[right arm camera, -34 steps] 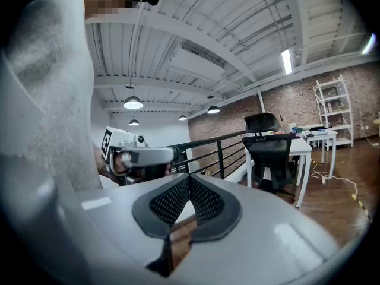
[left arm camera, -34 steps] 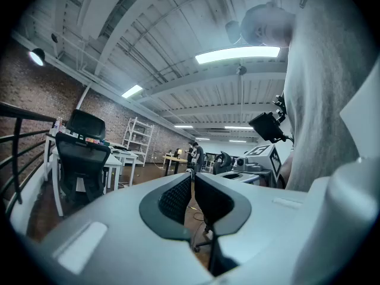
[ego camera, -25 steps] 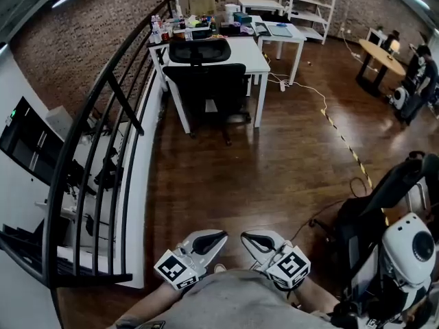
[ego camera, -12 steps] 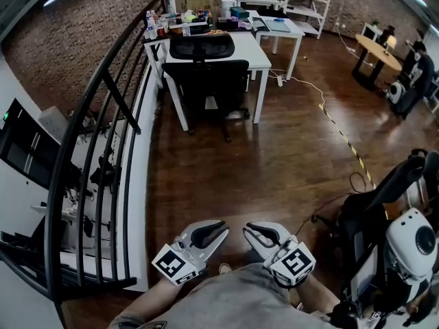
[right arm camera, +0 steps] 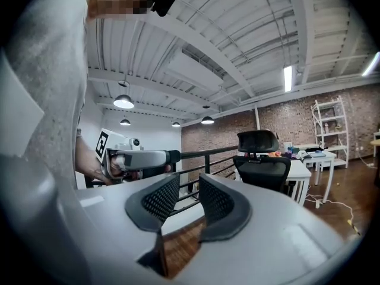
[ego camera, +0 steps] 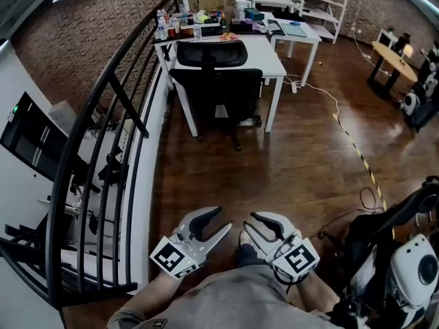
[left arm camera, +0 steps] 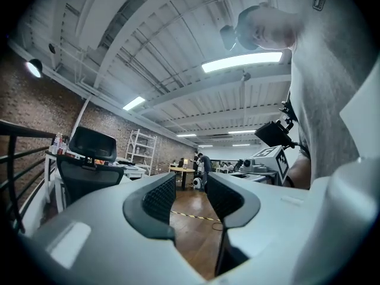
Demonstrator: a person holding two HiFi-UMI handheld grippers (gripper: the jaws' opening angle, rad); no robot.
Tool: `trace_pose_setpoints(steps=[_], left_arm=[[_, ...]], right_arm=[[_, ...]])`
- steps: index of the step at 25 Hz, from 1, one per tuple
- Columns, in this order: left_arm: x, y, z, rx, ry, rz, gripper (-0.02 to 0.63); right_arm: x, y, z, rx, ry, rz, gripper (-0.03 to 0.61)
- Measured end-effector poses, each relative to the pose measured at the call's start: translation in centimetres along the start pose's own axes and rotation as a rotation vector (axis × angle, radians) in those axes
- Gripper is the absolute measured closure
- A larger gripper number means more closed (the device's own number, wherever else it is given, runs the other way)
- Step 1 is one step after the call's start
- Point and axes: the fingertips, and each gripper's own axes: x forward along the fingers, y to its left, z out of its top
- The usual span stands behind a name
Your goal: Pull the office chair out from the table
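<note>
Two claws, and neither holds anything: my left claw (ego camera: 221, 219) and my right claw (ego camera: 248, 223) hang low in front of me, close together and near my body. The jaws of each have just been opening and now stand a narrow way apart; in each gripper view I see only air and the far room between the pads.

None of the task is done, as I judge it. The office chair (ego camera: 218, 88) stands pushed in at the near edge of the white table (ego camera: 269, 59), its back and headrest turned toward me; it is well apart from both claws, across a long stretch of wooden floor (ego camera: 274, 163). The black railing (ego camera: 103, 108) runs along my left side up toward the table.

All of the work is left: I reckon I must cross the floor, bring a claw to the chair's back or headrest, close on it and draw the chair away from the table. The parted jaws look to me like readiness for that grip; no contact with the chair has been made yet.
</note>
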Motion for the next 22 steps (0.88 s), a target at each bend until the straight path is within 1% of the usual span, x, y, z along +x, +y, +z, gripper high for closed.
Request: trace_pose_setpoints(steps=[9, 13, 18, 22], left_arm=[[8.6, 7.5, -0.8, -0.008, 0.044, 0.072, 0.471], [12.1, 10.7, -0.9, -0.012, 0.044, 0.088, 0.471], [14.5, 14.3, -0.9, -0.025, 0.048, 0.111, 0.471], [15.7, 18.9, -0.7, -0.029, 0.045, 0.128, 0.471]], right_arm=[[4.2, -10.7, 0.4, 0.027, -0.028, 0.072, 0.465], [5.9, -15.7, 0.2, 0.030, -0.022, 0.067, 0.465], [7.9, -19.6, 0.7, 0.041, -0.011, 0.082, 0.465], [11.2, -23.1, 1.3, 0.040, -0.013, 0.072, 0.465]])
